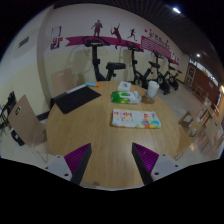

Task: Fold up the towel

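Note:
My gripper (112,152) is open and empty, held over the near part of a wooden table (95,130). Its two fingers (80,162) with purple pads stand wide apart with only bare table between them. A dark flat sheet (75,98), which may be the towel, lies spread at the table's far left, well beyond the fingers. I cannot tell its material.
A green and white pack (125,97), a flat colourful box (137,119) and a white cup (152,88) sit on the far half of the table. Chairs stand at the left (25,118) and right (190,120). Exercise bikes (110,68) line the back wall.

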The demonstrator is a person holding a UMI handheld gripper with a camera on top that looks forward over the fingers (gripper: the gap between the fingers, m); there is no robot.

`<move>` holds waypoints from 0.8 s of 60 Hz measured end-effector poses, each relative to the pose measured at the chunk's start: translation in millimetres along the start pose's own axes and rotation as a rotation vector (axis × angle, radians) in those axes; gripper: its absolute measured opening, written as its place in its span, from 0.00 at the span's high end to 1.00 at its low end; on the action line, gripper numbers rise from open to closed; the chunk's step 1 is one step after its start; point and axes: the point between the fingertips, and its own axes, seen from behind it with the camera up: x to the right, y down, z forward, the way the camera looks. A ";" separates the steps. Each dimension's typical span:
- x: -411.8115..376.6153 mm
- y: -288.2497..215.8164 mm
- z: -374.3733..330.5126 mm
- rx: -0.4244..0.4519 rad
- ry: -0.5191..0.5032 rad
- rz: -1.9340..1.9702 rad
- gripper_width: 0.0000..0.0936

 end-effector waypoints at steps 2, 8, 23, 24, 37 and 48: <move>-5.8 -5.8 8.9 0.018 0.001 0.001 0.08; -14.3 -21.5 40.6 0.065 0.020 0.018 0.08; -11.1 -51.4 133.4 0.140 0.071 0.027 0.09; -9.4 -52.7 140.2 0.141 0.077 0.028 0.08; 1.6 -78.1 218.2 0.186 0.087 0.046 0.08; 7.1 -86.3 273.5 0.170 0.088 0.018 0.08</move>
